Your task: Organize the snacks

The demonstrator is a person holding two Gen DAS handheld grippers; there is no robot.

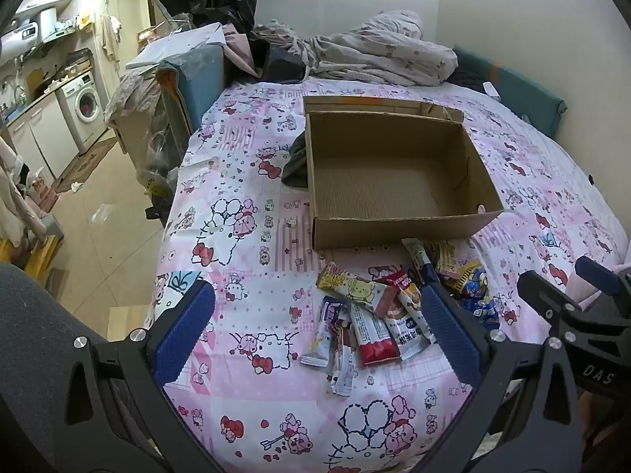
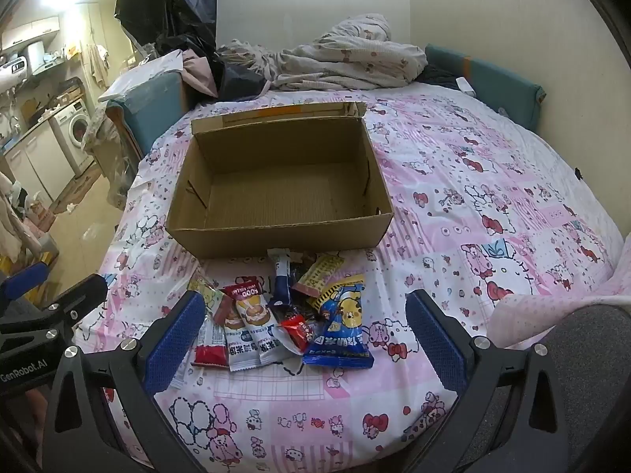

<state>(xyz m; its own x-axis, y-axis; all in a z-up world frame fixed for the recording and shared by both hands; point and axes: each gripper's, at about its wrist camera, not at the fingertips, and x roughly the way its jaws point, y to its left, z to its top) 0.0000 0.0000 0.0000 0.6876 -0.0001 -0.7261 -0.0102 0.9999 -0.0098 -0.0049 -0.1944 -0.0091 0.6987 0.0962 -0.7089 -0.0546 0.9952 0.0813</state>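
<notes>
Both the left gripper [image 1: 315, 331] and right gripper [image 2: 305, 331] hover spread wide, empty, over the snack packets [image 2: 276, 315] piled before the empty cardboard box [image 2: 276, 232], so I'd pinch one packet flat at a time.

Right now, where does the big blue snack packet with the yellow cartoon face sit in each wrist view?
Left wrist view: the blue snack packet is at lower right, mostly hidden behind the left tongs' right finger.
Right wrist view: it lies in full view at lower centre, between the open right tongs' fingers, on the right of the snack pile.
Shared landmark: the empty cardboard box just beyond the pile.
</notes>
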